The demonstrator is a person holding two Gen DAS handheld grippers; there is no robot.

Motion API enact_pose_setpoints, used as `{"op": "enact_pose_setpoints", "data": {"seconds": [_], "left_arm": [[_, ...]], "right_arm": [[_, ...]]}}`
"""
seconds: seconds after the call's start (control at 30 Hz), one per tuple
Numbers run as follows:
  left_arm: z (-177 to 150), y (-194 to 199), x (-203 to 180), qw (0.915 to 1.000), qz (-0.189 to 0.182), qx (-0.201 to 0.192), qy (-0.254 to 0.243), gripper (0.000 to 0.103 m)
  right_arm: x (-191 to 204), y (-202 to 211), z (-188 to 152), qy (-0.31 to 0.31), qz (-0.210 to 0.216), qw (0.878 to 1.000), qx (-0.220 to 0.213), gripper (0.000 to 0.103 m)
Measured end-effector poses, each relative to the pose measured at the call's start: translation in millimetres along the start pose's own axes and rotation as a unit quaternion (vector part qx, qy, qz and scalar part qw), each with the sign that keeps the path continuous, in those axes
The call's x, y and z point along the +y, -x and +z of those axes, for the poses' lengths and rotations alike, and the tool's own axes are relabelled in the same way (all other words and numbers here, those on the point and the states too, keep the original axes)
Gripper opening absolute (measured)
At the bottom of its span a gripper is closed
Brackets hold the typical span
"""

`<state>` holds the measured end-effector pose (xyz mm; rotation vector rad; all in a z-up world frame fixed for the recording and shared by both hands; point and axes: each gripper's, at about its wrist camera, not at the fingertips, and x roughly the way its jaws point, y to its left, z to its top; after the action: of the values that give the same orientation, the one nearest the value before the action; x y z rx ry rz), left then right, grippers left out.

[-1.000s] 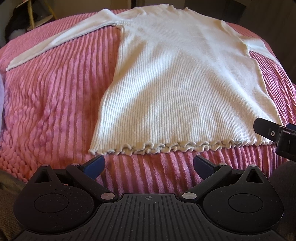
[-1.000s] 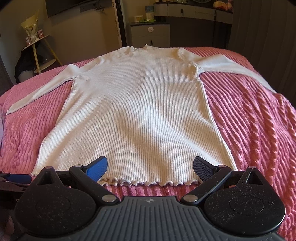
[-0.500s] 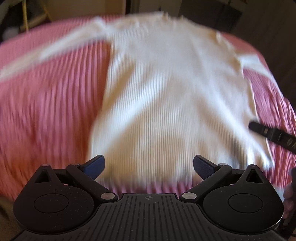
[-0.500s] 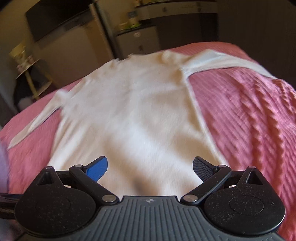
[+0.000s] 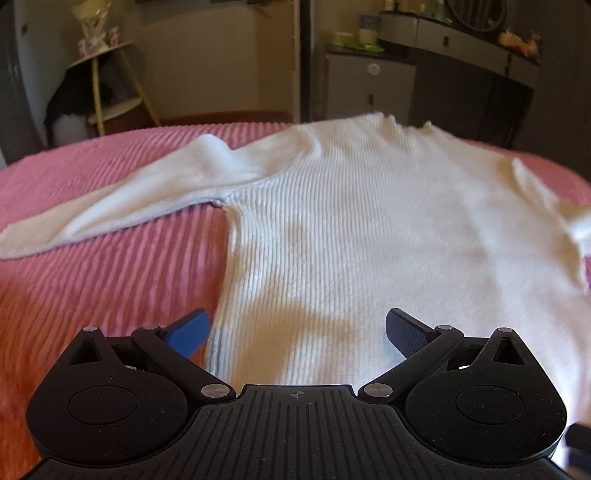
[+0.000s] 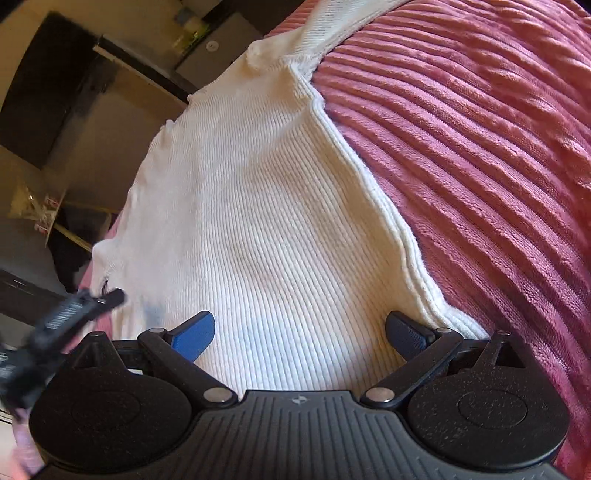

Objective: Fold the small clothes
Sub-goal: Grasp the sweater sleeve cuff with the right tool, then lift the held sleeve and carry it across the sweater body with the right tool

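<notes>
1. Left wrist view: the left gripper (image 5: 295, 332) hangs low over the white ribbed sweater (image 5: 369, 229), jaws spread wide with nothing between them.
2. Its left blue pad (image 5: 188, 332) sits over the pink ribbed bedspread (image 5: 92, 295), just beside the sweater's side edge; the right pad (image 5: 404, 334) is over the knit itself.
3. The sweater lies flat on the bedspread, neck (image 5: 406, 123) at the far end, one sleeve (image 5: 122, 210) stretched out to the left across the pink cover.
4. Beyond the bed stand a small wooden shelf stand (image 5: 107, 81) and a dark cabinet (image 5: 369, 85).
5. Right wrist view: this camera is rolled sideways, so the room tilts. The right gripper (image 6: 299, 336) also stands wide open and holds nothing.
6. It is over the body of the sweater (image 6: 258, 221); the right pad (image 6: 406, 334) sits just beside the doubled side seam (image 6: 388, 218), where white knit meets the bedspread (image 6: 498, 166).
7. The other sleeve (image 6: 343, 22) runs off toward the top of this view.
8. At the left edge the left gripper (image 6: 74, 306) shows as a dark blur above the sweater's far side; touching or not, I cannot tell from here.
</notes>
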<state>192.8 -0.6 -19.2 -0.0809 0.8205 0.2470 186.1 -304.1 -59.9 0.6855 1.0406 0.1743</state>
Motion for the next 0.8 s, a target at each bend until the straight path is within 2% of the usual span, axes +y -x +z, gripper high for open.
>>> {"op": "enact_pose_setpoints", "data": {"seconds": [0.07, 0.1, 0.17, 0.2, 0.3, 0.37, 0.4, 0.43, 0.5, 0.6, 0.7, 0.77, 0.8], "left_arm": [[-2.2, -6.8, 1.3, 0.9998, -0.011, 0.007, -0.014, 0.103], [-3.0, -11.2, 3.0, 0.9996, -0.018, 0.017, -0.016, 0.103], [-7.5, -12.9, 9.0, 0.9990, -0.037, 0.026, -0.003, 0.103], [-9.6, -13.0, 11.4, 0.9988, -0.043, 0.025, 0.000, 0.103], [-9.2, -17.6, 15.0, 0.9979, -0.054, 0.035, 0.004, 0.103], [-8.7, -21.1, 17.0, 0.9974, -0.059, 0.039, 0.013, 0.103], [-8.3, -21.4, 17.6, 0.9973, -0.060, 0.039, 0.013, 0.103], [-8.6, -22.1, 18.0, 0.9973, -0.062, 0.038, 0.012, 0.103], [-9.6, -22.8, 18.5, 0.9973, -0.064, 0.036, 0.014, 0.103], [-9.4, -23.7, 18.9, 0.9973, -0.062, 0.031, 0.024, 0.103], [-9.4, -24.8, 20.2, 0.9971, -0.058, 0.023, 0.042, 0.103], [-10.7, -25.9, 19.7, 0.9972, -0.053, 0.012, 0.051, 0.103], [-11.3, -25.8, 19.1, 0.9974, -0.051, 0.009, 0.050, 0.103]], "right_arm": [[2.4, 2.5, 6.5, 0.007, 0.005, 1.000, 0.014, 0.099], [-0.8, 8.4, 12.5, -0.002, 0.024, 1.000, 0.011, 0.099], [-16.5, 29.2, 32.1, -0.031, 0.066, 0.996, -0.044, 0.099], [-25.4, 42.1, 44.9, -0.043, 0.068, 0.993, -0.085, 0.099], [-58.1, 76.3, 90.9, -0.066, 0.025, 0.974, -0.218, 0.098], [-87.1, 87.3, 123.7, -0.092, -0.022, 0.957, -0.273, 0.087], [-103.9, 89.5, 138.2, -0.112, -0.039, 0.950, -0.289, 0.074], [-118.7, 89.4, 153.1, -0.136, -0.049, 0.944, -0.298, 0.062], [-150.6, 86.0, 178.3, -0.188, -0.056, 0.930, -0.310, 0.049], [-187.4, 72.9, 201.0, -0.256, -0.050, 0.915, -0.309, 0.044], [-207.9, 55.3, 214.7, -0.300, -0.050, 0.898, -0.316, 0.043], [-218.4, 42.5, 222.0, -0.329, -0.042, 0.887, -0.321, 0.037], [-222.9, 37.5, 221.2, -0.343, -0.039, 0.880, -0.326, 0.030]]}}
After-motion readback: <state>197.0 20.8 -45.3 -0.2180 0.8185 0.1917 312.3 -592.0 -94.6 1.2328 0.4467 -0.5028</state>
